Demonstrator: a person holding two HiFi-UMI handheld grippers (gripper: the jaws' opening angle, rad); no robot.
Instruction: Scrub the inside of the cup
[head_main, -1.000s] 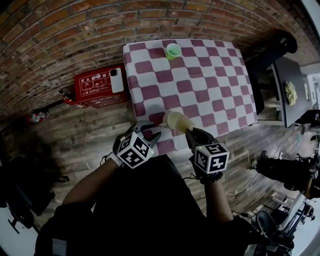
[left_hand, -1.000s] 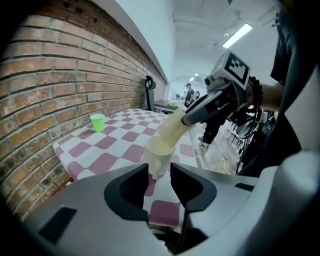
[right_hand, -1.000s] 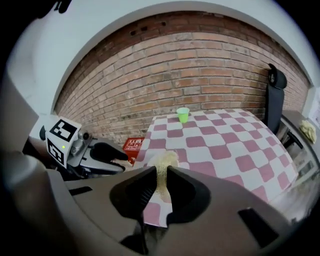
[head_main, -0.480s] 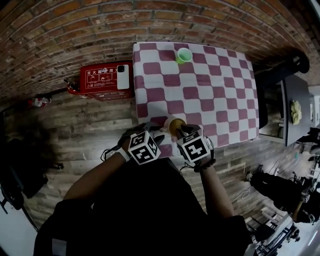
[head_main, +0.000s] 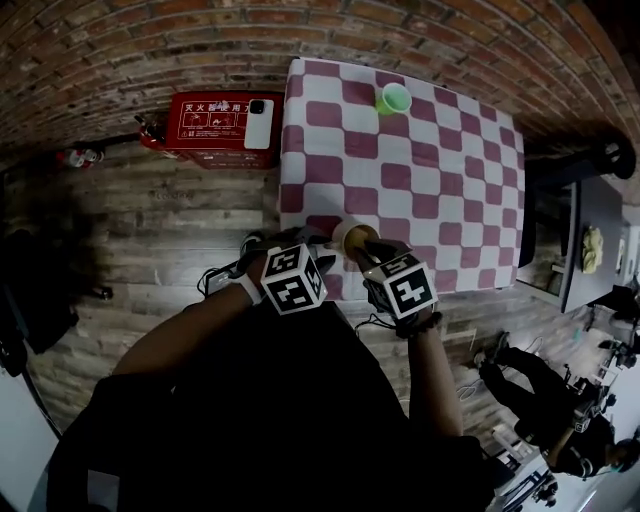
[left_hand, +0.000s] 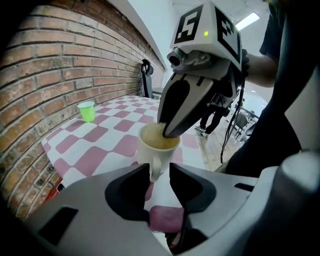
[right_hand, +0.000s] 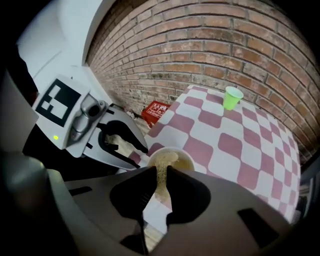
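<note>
At the near edge of the desk (head_main: 400, 180), which is covered in a red-and-white checked cloth, the pale cup (head_main: 350, 238) stands upright just ahead of both grippers. In the left gripper view the left gripper (left_hand: 160, 172) sits low behind the cup, and the handle (left_hand: 155, 167) lies between its dark jaws. The jaws are closing on it. A sliver of space shows on the right side of the handle, so the pads do not yet pinch it. From above, the right gripper (right_hand: 160, 170) comes down over the mouth of the cup. Its jaws are clamped narrow on a yellowish sponge (right_hand: 161, 187), which hangs past the fingertips and reaches down inside the rim. The left gripper view shows the same thing from the other side, with the right gripper's dark fingers dipping into the cup's opening.

Well apart, at the far end of the desk, a green plastic cup (head_main: 395, 98) stands upright near the brick wall (head_main: 200, 40). Beside the desk's left side, a red box (head_main: 215, 120) lies against the foot of that wall on the wooden floor (head_main: 170, 230).
</note>
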